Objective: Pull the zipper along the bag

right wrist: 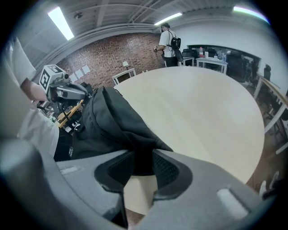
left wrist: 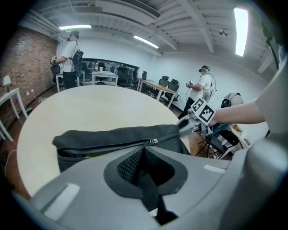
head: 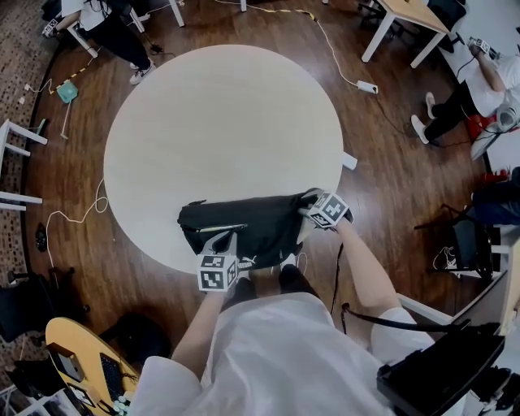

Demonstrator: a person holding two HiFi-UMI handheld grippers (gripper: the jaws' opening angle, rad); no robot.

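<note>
A black bag (head: 252, 227) lies on the near edge of the round pale table (head: 219, 122). Its zipper runs along the top, with the metal slider (left wrist: 154, 141) just beyond my left jaws; left of the slider the bag gapes and shows a greenish inside (left wrist: 85, 155). My left gripper (head: 226, 242) (left wrist: 144, 155) is shut on the black pull strap (left wrist: 150, 188) that hangs from the slider. At the bag's right end, my right gripper (head: 309, 205) (right wrist: 141, 161) is shut on a fold of the bag's fabric (right wrist: 112, 121). Each gripper shows in the other's view: the right gripper (left wrist: 189, 128), the left gripper (right wrist: 67, 92).
The bag sits at the table's rim, close to the holder's body (head: 276, 349). Beyond it the tabletop stretches away bare. Cables (head: 333, 57) trail on the wooden floor, white desks (head: 406, 24) stand around, and people (head: 479, 81) (left wrist: 69, 58) stand or sit at the room's edges.
</note>
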